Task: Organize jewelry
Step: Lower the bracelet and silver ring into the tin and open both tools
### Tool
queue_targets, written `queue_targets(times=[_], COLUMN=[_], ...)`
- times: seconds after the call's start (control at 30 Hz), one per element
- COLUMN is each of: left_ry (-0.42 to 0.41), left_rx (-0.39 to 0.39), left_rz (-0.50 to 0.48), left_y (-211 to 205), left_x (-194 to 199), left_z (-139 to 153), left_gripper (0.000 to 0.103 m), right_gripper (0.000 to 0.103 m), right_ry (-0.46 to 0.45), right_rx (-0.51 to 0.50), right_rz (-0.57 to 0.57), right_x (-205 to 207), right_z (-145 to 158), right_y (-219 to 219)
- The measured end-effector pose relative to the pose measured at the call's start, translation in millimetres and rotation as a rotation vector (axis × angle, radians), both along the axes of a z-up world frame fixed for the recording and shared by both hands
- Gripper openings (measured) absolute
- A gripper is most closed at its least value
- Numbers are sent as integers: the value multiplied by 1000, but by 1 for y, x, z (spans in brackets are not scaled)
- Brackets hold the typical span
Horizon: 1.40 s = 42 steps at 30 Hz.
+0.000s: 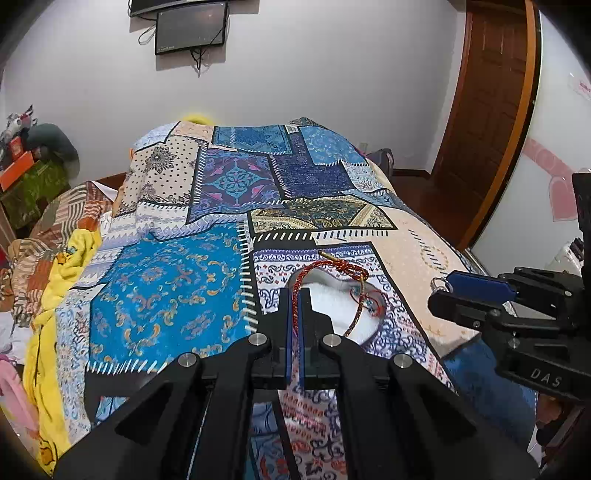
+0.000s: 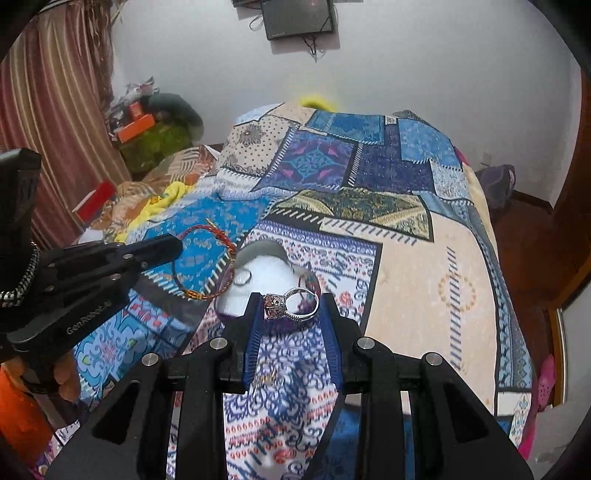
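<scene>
- Left gripper [image 1: 294, 295] clamped tight on the red cord bracelet [image 1: 332, 286], cord pinched right between the blue pads [image 1: 289, 332], rest of the loop dangling out past the tips, over the box [image 1: 332, 295]
- Right gripper [image 2: 290, 306] at a narrow gap, squeezing a silver ring [image 2: 295, 304]: stone end against the left pad, band against the right pad
- Ring held just above the near edge of the box, not resting in it
- Box itself: small, white lining, lid off, sitting on the bedspread [image 1: 166, 288]
- One more small silver ring [image 2: 243, 277] lying inside the box on the white lining
- Some little blue and red bits at the right side of the box in the left wrist view, too small to call
- Both grippers tilted down toward the box, coming in from the near side, left one from the box's left, right one from its right
- Bit of a hand [image 2: 66, 376] visible under the left gripper's handle in the right wrist view
- Count: two grippers, one bracelet, two rings, one box
- Way behind the box: a dark screen [image 1: 192, 27] on the wall, brown door [image 1: 491, 92] off to the right
</scene>
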State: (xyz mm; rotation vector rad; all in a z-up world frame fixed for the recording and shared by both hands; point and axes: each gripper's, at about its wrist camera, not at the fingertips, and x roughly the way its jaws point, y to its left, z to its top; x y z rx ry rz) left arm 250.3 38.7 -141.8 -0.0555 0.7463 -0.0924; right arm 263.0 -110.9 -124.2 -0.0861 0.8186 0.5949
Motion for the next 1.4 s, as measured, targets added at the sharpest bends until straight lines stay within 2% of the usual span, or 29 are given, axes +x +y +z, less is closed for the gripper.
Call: queue_targets(times=[0.43, 0.67, 1.0, 1.27, 1.4], left_ry=[106, 138, 154, 144, 129], left_rx=[-69, -55, -69, -50, -40], left_rz=[-51, -56, -60, -31, -25], left_y=[2, 1, 5, 9, 11], left_x=[42, 47, 48, 41, 34], left_z=[-30, -44, -45, -37, -28], left_gripper=[1, 1, 1, 2, 8], right_gripper=[28, 28, 28, 28, 29], right_ry=[15, 77, 124, 97, 81], right_rx=[-37, -89, -124, -172, -178], right_rz=[61, 108, 137, 141, 138], right_x=[23, 33, 37, 33, 30], right_z=[-13, -34, -47, -43, -38], right_y=[22, 35, 41, 46, 47])
